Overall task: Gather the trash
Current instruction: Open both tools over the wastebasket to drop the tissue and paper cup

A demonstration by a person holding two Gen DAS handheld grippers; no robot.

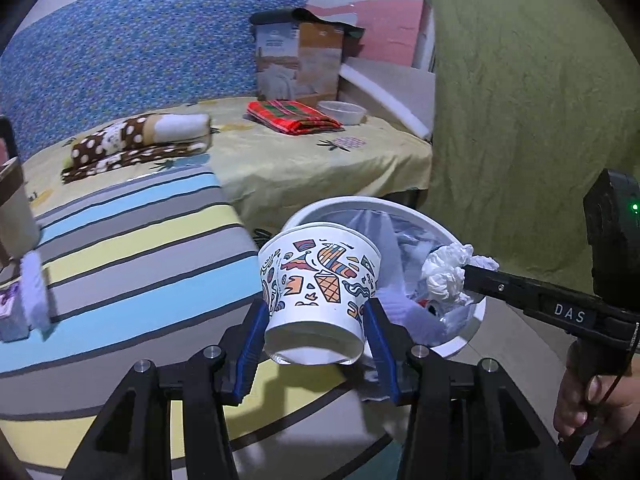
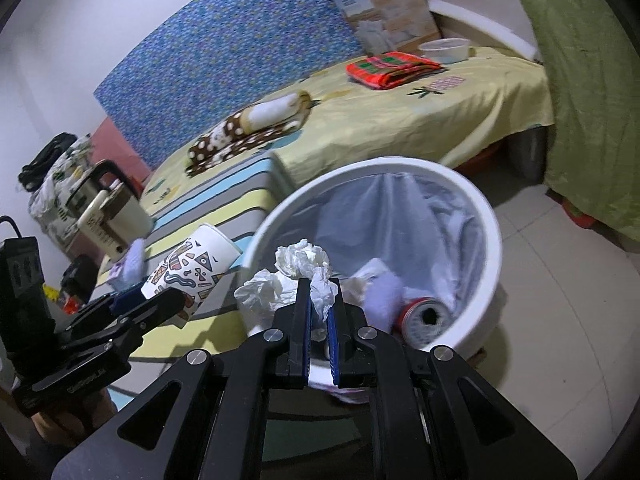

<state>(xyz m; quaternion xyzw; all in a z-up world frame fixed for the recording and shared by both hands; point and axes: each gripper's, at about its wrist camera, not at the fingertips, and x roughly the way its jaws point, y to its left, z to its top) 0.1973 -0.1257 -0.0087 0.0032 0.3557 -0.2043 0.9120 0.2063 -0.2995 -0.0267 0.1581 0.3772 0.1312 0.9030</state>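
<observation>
The left gripper (image 1: 316,328) clamps a white paper cup printed with colourful cartoon shapes (image 1: 318,284) between its blue-padded fingers, gripping it by the narrow base end; the cup lies tilted, mouth pointing away, at the near-left rim of a round white waste bin lined with a translucent plastic bag (image 1: 460,344). The right gripper (image 2: 319,300) has its jaws drawn narrow on a crumpled white tissue wad (image 2: 298,270), held over the bin's near rim (image 2: 494,240). Inside the bin lie more crumpled white paper and a red-and-white can on its side (image 2: 424,314), against the near wall. Just left of the bin stands a low surface under a striped blue, yellow and grey cloth (image 1: 132,248). Behind it a bed with a yellow sheet (image 1: 304,164) carries a brown polka-dot folded blanket (image 1: 140,142) near its left edge and a red checked folded cloth (image 1: 292,116) beside a white bowl (image 1: 343,111) toward the far right corner.
</observation>
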